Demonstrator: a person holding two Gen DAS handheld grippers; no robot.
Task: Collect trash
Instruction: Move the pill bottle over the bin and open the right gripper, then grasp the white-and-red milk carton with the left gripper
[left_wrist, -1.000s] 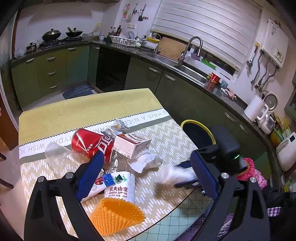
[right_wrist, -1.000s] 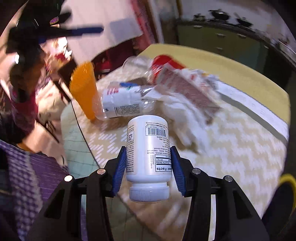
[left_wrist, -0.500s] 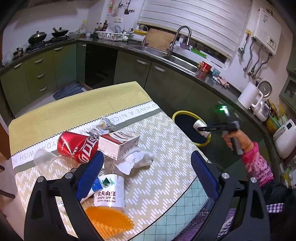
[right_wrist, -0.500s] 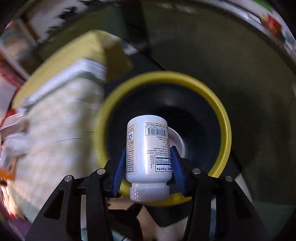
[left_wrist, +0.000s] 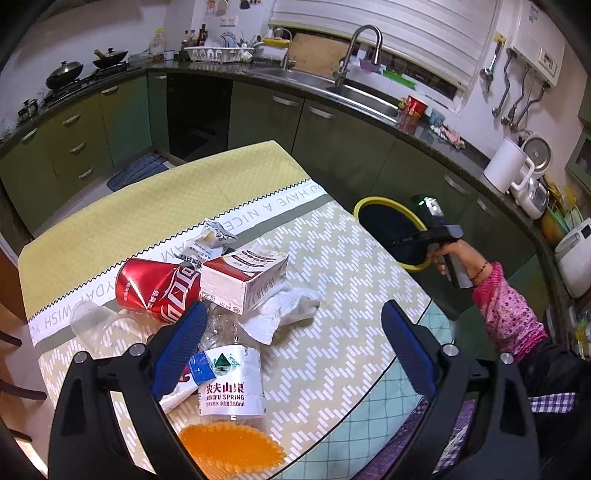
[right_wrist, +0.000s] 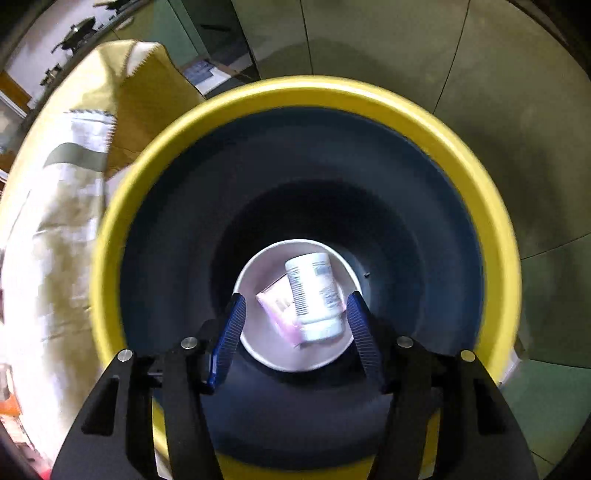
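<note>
My right gripper (right_wrist: 293, 334) is open over the yellow-rimmed dark bin (right_wrist: 443, 136). The white pill bottle (right_wrist: 314, 295) is free of the jaws, down inside the bin by a pink packet (right_wrist: 277, 306) and a white bowl (right_wrist: 251, 280). In the left wrist view the right gripper (left_wrist: 413, 240) hangs over the bin (left_wrist: 373, 205) beside the table. My left gripper (left_wrist: 291, 350) is open and empty above the trash pile: a red cola can (left_wrist: 155, 288), a carton (left_wrist: 243, 280), crumpled tissue (left_wrist: 284, 310), a water bottle (left_wrist: 229, 384), an orange cup (left_wrist: 229, 450).
A clear plastic cup (left_wrist: 92, 321) and a foil wrapper (left_wrist: 210, 240) also lie on the patterned tablecloth (left_wrist: 332, 332). Green kitchen cabinets and a sink counter (left_wrist: 362, 92) run behind the table. The bin stands on the floor off the table's far right edge.
My right gripper opened over the bin and the pill bottle dropped out of it into the bin. The left gripper stayed open above the pile.
</note>
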